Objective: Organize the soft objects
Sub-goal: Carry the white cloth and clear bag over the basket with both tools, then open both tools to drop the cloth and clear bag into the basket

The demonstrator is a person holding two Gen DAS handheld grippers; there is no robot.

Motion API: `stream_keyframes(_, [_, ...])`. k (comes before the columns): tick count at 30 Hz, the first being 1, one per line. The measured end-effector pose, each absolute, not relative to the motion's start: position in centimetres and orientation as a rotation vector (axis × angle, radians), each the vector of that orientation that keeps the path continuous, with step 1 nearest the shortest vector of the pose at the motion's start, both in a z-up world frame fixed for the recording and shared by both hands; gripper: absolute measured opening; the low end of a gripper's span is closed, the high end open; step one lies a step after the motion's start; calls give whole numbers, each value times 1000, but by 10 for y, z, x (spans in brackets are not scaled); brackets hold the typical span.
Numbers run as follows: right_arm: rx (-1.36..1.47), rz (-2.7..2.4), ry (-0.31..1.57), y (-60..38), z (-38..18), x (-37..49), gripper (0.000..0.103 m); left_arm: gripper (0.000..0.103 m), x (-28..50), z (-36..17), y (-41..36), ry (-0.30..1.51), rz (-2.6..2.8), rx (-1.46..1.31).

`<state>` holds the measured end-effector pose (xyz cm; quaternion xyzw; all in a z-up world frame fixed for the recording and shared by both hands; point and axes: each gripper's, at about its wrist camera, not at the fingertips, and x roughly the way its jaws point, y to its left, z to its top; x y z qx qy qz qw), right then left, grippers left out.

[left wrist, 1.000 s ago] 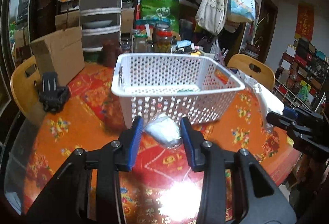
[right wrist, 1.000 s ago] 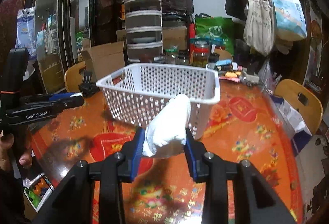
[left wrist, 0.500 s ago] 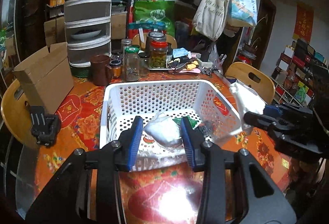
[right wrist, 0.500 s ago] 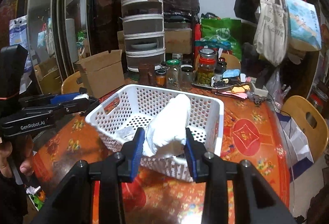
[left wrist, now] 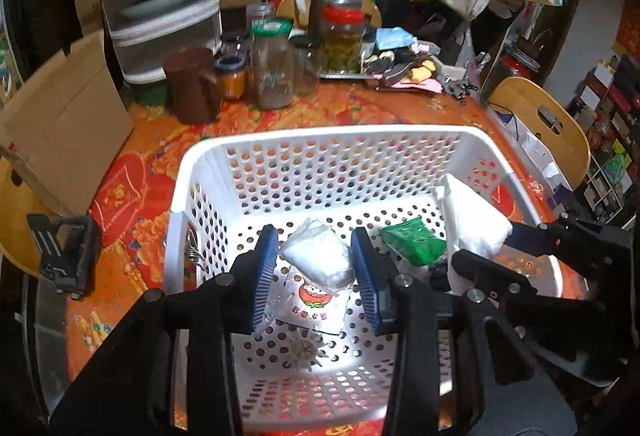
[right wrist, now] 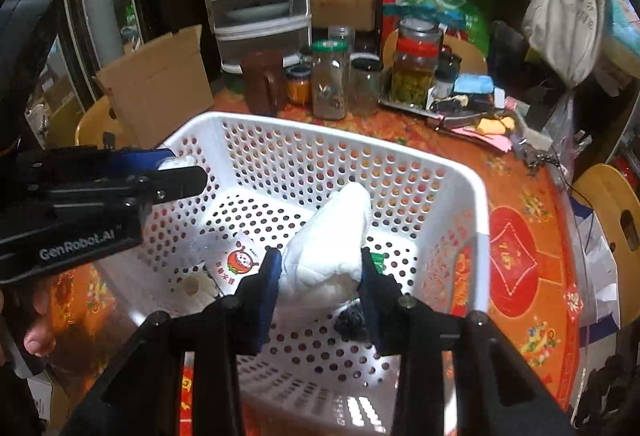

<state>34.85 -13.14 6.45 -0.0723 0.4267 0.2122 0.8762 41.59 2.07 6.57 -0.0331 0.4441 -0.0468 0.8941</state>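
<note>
A white perforated basket (left wrist: 320, 134) (right wrist: 476, 212) stands on the red patterned table. My left gripper (left wrist: 314, 268) is shut on a small clear bag of white stuff (left wrist: 318, 256) and holds it over the basket's inside. My right gripper (right wrist: 320, 272) is shut on a white folded cloth (right wrist: 332, 240), also over the basket; the cloth shows in the left wrist view (left wrist: 470, 224) too. In the basket lie a green soft item (left wrist: 414, 242), a clear packet with a red cartoon print (left wrist: 314, 300) (right wrist: 240, 264) and a dark item (right wrist: 350, 316).
Glass jars (left wrist: 272, 64) (right wrist: 414, 68), a brown mug (left wrist: 192, 84) and a tray of small things (left wrist: 404, 64) stand behind the basket. A cardboard box (left wrist: 64, 120) and a black clip (left wrist: 64, 252) are at the left. Wooden chairs (left wrist: 540, 124) ring the table.
Both grippers have moved forward and down over the basket, each still holding its item. The basket now fills the lower views.
</note>
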Motion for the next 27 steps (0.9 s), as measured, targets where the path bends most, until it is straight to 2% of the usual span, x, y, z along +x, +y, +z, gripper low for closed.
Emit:
stream_keyframes(13, [-171, 409, 920, -121, 43, 366, 37, 36, 422, 22, 38, 976, -61, -64])
stream_keyframes(17, [-174, 408, 914, -121, 42, 366, 44, 37, 420, 19, 38, 980, -69, -74])
stream_keyframes(18, [-177, 406, 912, -121, 42, 366, 47, 41, 419, 20, 38, 978, -72, -75])
stream_keyframes(20, [-179, 404, 899, -122, 43, 365, 63, 55, 416, 22, 37, 969, -87, -86])
stream_keyframes(23, [-169, 410, 881, -126, 47, 363, 77, 66, 411, 27, 36, 944, -89, -85])
stream_keyframes(25, [-166, 409, 871, -128, 50, 361, 79, 69, 406, 32, 37, 931, -93, -94])
stream_keyframes(27, [-154, 410, 858, -132, 55, 359, 83, 76, 400, 38, 39, 915, -100, -96])
